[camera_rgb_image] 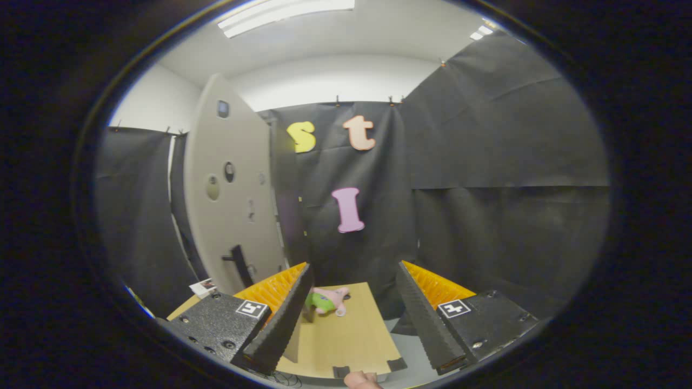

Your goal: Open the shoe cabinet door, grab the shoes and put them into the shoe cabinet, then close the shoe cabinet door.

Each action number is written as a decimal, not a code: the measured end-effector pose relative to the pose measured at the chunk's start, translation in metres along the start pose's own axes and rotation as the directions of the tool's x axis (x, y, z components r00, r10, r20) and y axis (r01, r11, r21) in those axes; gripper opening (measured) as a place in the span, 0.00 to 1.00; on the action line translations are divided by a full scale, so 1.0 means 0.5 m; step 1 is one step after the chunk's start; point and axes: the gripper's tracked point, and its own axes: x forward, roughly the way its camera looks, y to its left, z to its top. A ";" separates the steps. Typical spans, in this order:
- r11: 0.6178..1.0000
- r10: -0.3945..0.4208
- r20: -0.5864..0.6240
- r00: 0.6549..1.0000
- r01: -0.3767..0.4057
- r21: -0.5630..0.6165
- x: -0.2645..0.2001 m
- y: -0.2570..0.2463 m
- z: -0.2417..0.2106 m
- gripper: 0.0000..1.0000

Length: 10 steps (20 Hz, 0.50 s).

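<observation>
My gripper (355, 268) is open, its fingers spread wide with nothing between them. Just ahead of the fingers, close to the left one, a small pink and green plush shoe (328, 300) lies on a tan board (346, 335); the left finger hides part of it. Left of the fingers stands the tall beige shoe cabinet door (232, 205), swung edge-on toward me. A black handle (240, 265) sits low on its face. The cabinet's inside is hidden behind the door.
Black cloth walls close the booth behind and to the right. A person's fingertip (359, 381) shows at the near edge of the board. A small printed card (203, 286) lies by the foot of the door. Grey floor (411, 351) lies right of the board.
</observation>
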 end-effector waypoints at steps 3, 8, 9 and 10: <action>0.999 -0.033 -0.054 0.998 0.034 0.007 0.063 -0.106 -0.030 0.99; 0.998 0.006 -0.109 0.994 -0.012 -0.054 0.169 -0.134 -0.074 1.00; 0.997 0.025 -0.117 0.993 -0.033 -0.065 0.189 -0.115 -0.081 0.99; 0.996 0.046 -0.125 0.991 -0.055 -0.075 0.209 -0.094 -0.091 1.00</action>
